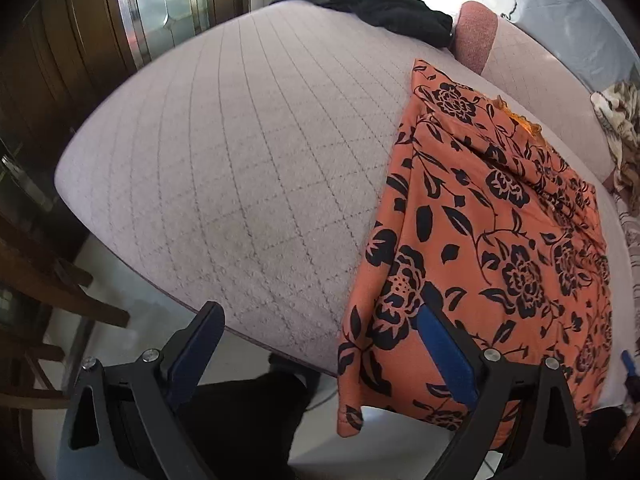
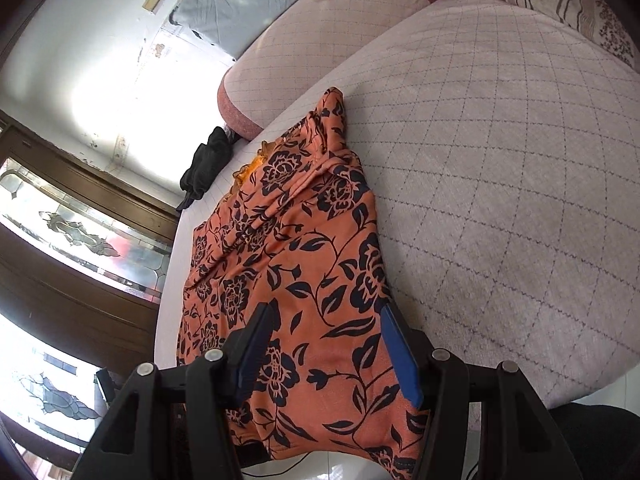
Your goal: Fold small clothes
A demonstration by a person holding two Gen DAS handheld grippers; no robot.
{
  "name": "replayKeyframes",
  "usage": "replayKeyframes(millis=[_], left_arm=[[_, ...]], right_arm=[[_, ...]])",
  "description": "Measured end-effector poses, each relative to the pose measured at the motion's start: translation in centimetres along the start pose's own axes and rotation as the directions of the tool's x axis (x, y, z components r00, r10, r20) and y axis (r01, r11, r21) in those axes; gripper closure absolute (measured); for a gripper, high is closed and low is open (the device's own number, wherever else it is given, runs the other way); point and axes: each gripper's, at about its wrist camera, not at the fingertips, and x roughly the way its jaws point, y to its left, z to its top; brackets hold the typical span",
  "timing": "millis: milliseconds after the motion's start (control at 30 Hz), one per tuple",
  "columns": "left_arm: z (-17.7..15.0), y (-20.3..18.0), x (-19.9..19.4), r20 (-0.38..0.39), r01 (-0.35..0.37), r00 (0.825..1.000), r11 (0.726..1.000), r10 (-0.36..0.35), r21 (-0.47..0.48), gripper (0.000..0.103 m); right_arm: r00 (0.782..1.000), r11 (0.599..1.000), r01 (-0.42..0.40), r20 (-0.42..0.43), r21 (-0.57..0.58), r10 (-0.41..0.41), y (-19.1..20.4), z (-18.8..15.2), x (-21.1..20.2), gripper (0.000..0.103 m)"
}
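Observation:
An orange garment with black flowers [image 1: 492,232] lies lengthwise on the grey quilted bed [image 1: 224,168], its near end hanging over the front edge. It also shows in the right wrist view [image 2: 304,256]. My left gripper [image 1: 320,320] is open at the bed's front edge; its right finger lies over the garment's left hem, its left finger over the bare bed edge. My right gripper [image 2: 326,320] is open, both fingers spread over the garment's near end. Neither grips cloth.
A black garment [image 1: 392,12] lies at the far end of the bed, beside a pink-edged cushion [image 1: 476,36]. A patterned blanket [image 1: 620,128] and a striped pillow [image 2: 560,4] lie at the far right. A wooden door with glass [image 2: 80,240] and a chair [image 1: 44,288] stand left.

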Motion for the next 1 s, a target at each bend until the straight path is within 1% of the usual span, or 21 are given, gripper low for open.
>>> replayKeyframes(millis=[33,67,100,133,200,233,300,333,433,500,633,667,733,767,800,833,900,933,1000], left_arm=[[0.3,0.3,0.4,-0.029,0.029,0.999,0.999,-0.030,-0.026,0.006],[0.6,0.6,1.0,-0.067,0.038,0.997,0.998,-0.042,-0.051,0.006],[0.7,0.9,1.5,-0.091,0.051,0.994,0.996,-0.058,-0.077,0.008],[0.8,1.1,1.8,-0.097,0.078,0.991,0.992,-0.087,-0.100,0.012],[0.7,1.0,2.3,-0.116,0.110,0.986,0.988,-0.122,-0.106,0.039],[0.6,0.7,2.5,-0.128,0.111,0.984,0.990,-0.122,-0.090,0.042],[0.5,0.2,3.1,-0.145,0.080,0.986,0.995,-0.088,-0.057,0.043],[0.4,0.2,3.3,-0.152,0.071,0.985,0.996,-0.078,-0.055,0.043],[-0.1,0.1,3.8,-0.201,0.074,0.976,0.995,-0.087,-0.073,0.042],[-1.0,-0.1,4.0,-0.250,0.083,0.963,0.994,-0.099,-0.071,0.033],[-2.7,-1.2,3.8,-0.286,0.141,0.947,0.989,-0.148,-0.042,0.032],[-3.0,-1.4,3.9,-0.285,0.150,0.946,0.988,-0.154,-0.035,0.032],[-3.0,-1.4,4.1,-0.266,0.141,0.953,0.990,-0.143,-0.029,0.033],[-2.9,-1.3,4.4,-0.257,0.142,0.956,0.989,-0.145,-0.032,0.047],[-2.9,-1.3,4.6,-0.259,0.153,0.953,0.987,-0.159,-0.041,0.069],[-2.8,-1.4,4.8,-0.266,0.169,0.948,0.984,-0.177,-0.049,0.074],[-2.7,-1.7,4.8,-0.256,0.176,0.950,0.984,-0.178,-0.031,0.078],[-2.8,-1.9,4.7,-0.251,0.176,0.952,0.984,-0.175,-0.019,0.079],[-2.8,-2.3,4.8,-0.249,0.184,0.951,0.983,-0.182,-0.017,0.079]], right_arm=[[1.000,1.000,-0.001,-0.015,0.013,0.002,-0.3,-0.1,0.1,0.044],[1.000,1.000,0.003,-0.027,0.023,-0.002,-0.6,-0.2,0.2,0.044],[0.999,0.999,0.011,-0.037,0.036,-0.010,-0.9,-0.2,0.3,0.044],[0.999,0.999,0.016,-0.042,0.048,-0.014,-1.2,-0.2,0.3,0.044],[0.999,0.997,0.011,-0.046,0.070,-0.008,-1.7,-0.3,0.3,0.044],[0.999,0.997,0.007,-0.047,0.081,-0.003,-1.9,-0.2,0.3,0.044],[0.999,0.995,0.000,-0.048,0.096,0.005,-2.1,-0.1,0.3,0.044],[0.999,0.995,-0.002,-0.049,0.099,0.007,-2.1,-0.1,0.4,0.044],[0.998,0.996,0.009,-0.068,0.093,-0.002,-2.0,-0.1,0.8,0.044],[0.996,0.996,0.020,-0.087,0.090,-0.012,-2.1,-0.2,1.1,0.044],[0.990,0.995,0.049,-0.138,0.092,-0.036,-2.9,-0.9,1.4,0.044],[0.988,0.994,0.056,-0.151,0.091,-0.042,-3.2,-1.2,1.4,0.044],[0.982,0.994,0.057,-0.185,0.096,-0.038,-3.9,-1.8,1.5,0.044],[0.980,0.994,0.053,-0.198,0.099,-0.032,-4.3,-2.1,1.6,0.043],[0.980,0.994,0.040,-0.199,0.099,-0.020,-4.4,-2.3,1.6,0.043],[0.980,0.995,0.032,-0.198,0.093,-0.013,-4.5,-2.4,1.6,0.043],[0.979,0.997,0.026,-0.201,0.068,-0.012,-4.3,-2.8,1.8,0.044],[0.977,0.998,0.017,-0.214,0.056,-0.005,-4.1,-3.0,2.0,0.045],[0.965,1.000,0.003,-0.262,0.022,0.003,-3.5,-3.8,2.5,0.056]])
